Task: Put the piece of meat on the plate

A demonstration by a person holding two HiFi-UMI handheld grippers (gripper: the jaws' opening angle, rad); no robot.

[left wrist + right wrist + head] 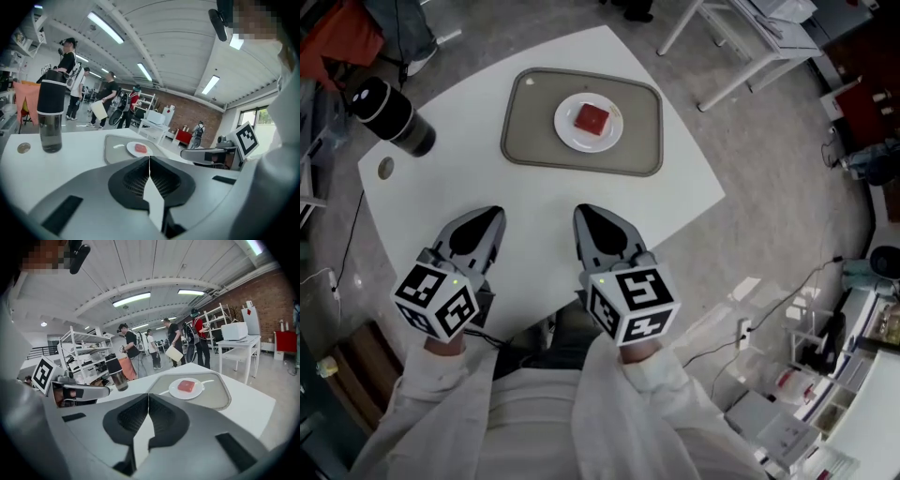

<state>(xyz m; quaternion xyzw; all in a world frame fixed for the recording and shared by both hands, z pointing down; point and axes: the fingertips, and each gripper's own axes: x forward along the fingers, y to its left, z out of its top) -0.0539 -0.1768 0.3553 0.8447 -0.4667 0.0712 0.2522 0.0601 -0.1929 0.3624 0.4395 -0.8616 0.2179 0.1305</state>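
Note:
A red piece of meat (592,118) lies on a small white plate (569,133), which stands on a grey tray (525,141) at the far side of the white table (694,187). Both grippers hover over the near edge of the table, well short of the tray. My left gripper (498,213) is shut with nothing in it, and my right gripper (579,210) is shut and empty too. In the left gripper view the meat (140,149) shows beyond the closed jaws. The right gripper view shows the meat (186,386) on the plate (174,392).
A dark bottle (394,114) stands at the table's far left, with a small round disc (386,168) near it. White tables (750,37) and clutter lie on the floor to the right. Several people stand in the background (176,341).

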